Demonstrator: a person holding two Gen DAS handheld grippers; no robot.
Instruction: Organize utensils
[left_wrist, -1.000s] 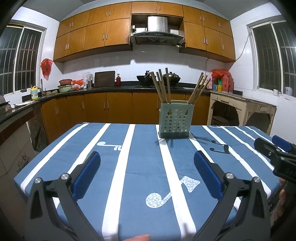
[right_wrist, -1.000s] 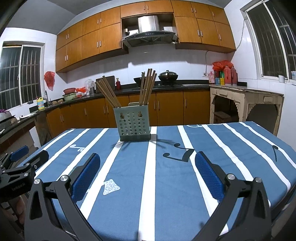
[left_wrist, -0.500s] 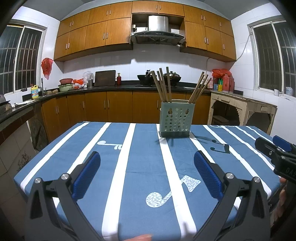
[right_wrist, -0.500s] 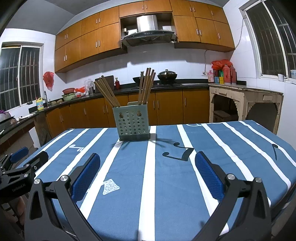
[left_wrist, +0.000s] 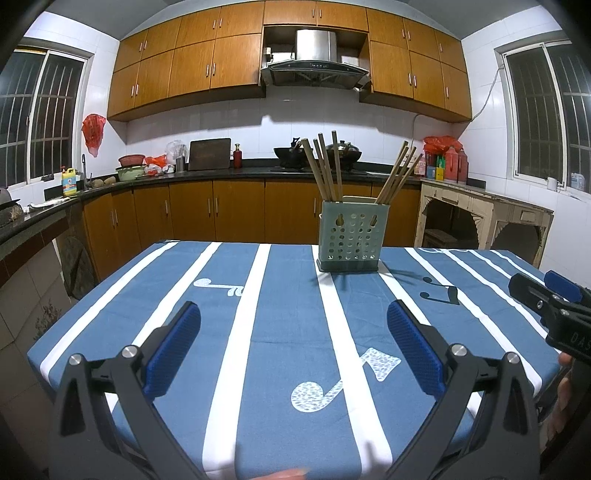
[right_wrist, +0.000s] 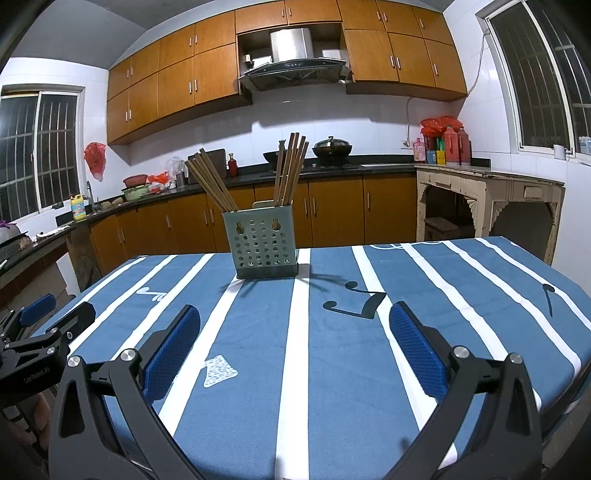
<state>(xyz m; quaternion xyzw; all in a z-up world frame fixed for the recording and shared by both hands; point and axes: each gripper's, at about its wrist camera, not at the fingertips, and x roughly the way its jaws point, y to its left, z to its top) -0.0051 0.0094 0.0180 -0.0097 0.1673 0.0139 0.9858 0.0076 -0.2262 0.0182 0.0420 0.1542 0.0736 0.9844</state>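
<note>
A perforated square plastic holder (left_wrist: 352, 236) with wooden chopsticks (left_wrist: 325, 168) is seen at 12 o'clock on the striped cloth (left_wrist: 258, 332). The left gripper (left_wrist: 293, 332) and the right gripper (right_wrist: 295, 332), with ribbed blue pads (right_wrist: 171, 354), are held released, nothing grasped.

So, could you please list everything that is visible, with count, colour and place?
utensil holder: one, grey-green, perforated, upright on the far middle of the table.
chopsticks: two bunches, wooden brown, standing in the holder, leaning apart; exact count unclear.
tablecloth: one, blue with white stripes and music notes, covering the table.
range hood: one, steel, on the back wall.
cabinets: orange-brown wood, above and below the counter.
woks: two, dark, on the stove.
red bottles: several, right end of the counter.
side table: one, cream, worn, at the right wall.
left tool: one, black with blue pads, open, empty.
right tool: one, same, open, empty.
</note>
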